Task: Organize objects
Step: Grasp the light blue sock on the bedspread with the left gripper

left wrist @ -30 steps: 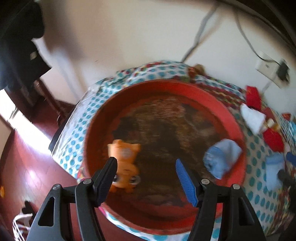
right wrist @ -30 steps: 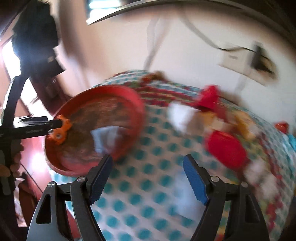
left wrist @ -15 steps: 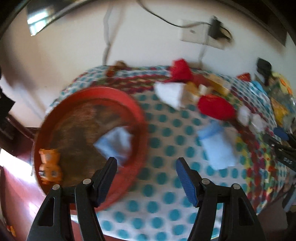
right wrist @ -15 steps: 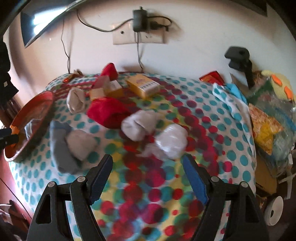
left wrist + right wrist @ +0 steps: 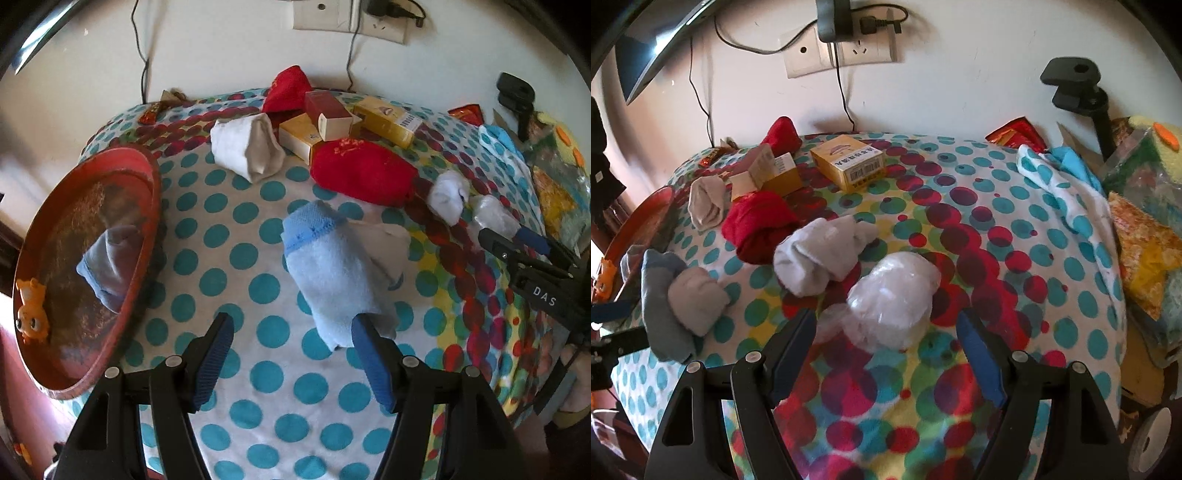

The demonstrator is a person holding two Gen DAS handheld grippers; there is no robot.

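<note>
Both grippers gape empty: left gripper lines up the blue sock for the red tray; right gripper frames the plastic-wrapped bundle.

Left claw, right claw agape, empty

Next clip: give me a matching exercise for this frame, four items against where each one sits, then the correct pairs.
Items:
1. orange toy
2. light blue sock
3. clear plastic bundle
4. dark red box

Places:
A. stacked on the yellow boxes
B. on the cloth, ahead of the open right tool
C. inside the red tray
D. on the cloth, by the right finger of the open left tool

Pairs: 1-C, 2-D, 3-B, 4-A
</note>
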